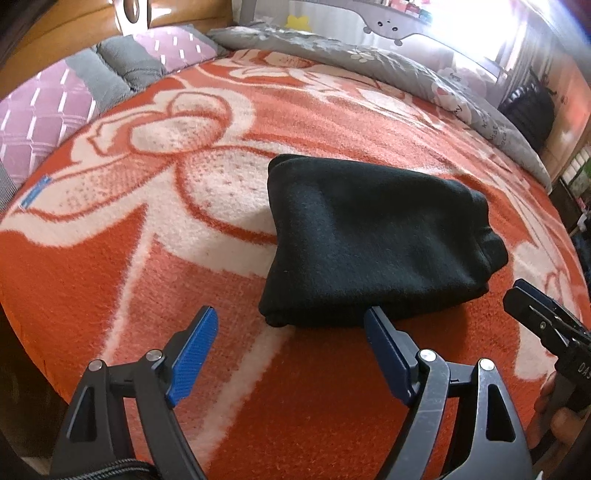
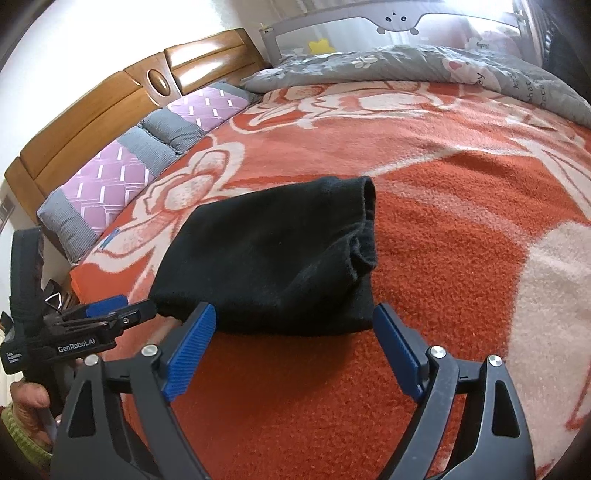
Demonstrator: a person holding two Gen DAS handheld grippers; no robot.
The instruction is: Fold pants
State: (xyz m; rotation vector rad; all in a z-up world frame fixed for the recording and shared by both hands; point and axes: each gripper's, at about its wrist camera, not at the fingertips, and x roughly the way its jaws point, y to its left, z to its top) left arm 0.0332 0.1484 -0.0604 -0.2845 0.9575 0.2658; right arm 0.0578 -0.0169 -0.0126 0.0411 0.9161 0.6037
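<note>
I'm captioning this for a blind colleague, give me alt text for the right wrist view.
Black pants lie folded into a compact bundle on an orange and white flowered blanket, just beyond the open blue-padded right hand-held gripper, which holds nothing. The left hand-held gripper pokes in from the left edge; purple and grey pillows line a wooden headboard.

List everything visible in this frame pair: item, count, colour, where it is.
pants: one, black, folded into a compact bundle, mid-blanket
blanket: one, orange-red with white floral pattern, covering the bed
pillows: two, lilac and grey, along the headboard
headboard: one, brown wood, far left
quilt: one, grey printed, far edge of bed
bed rail: one, grey, behind quilt
left gripper: black with blue pads, open, empty
right gripper: same, open, empty
</note>
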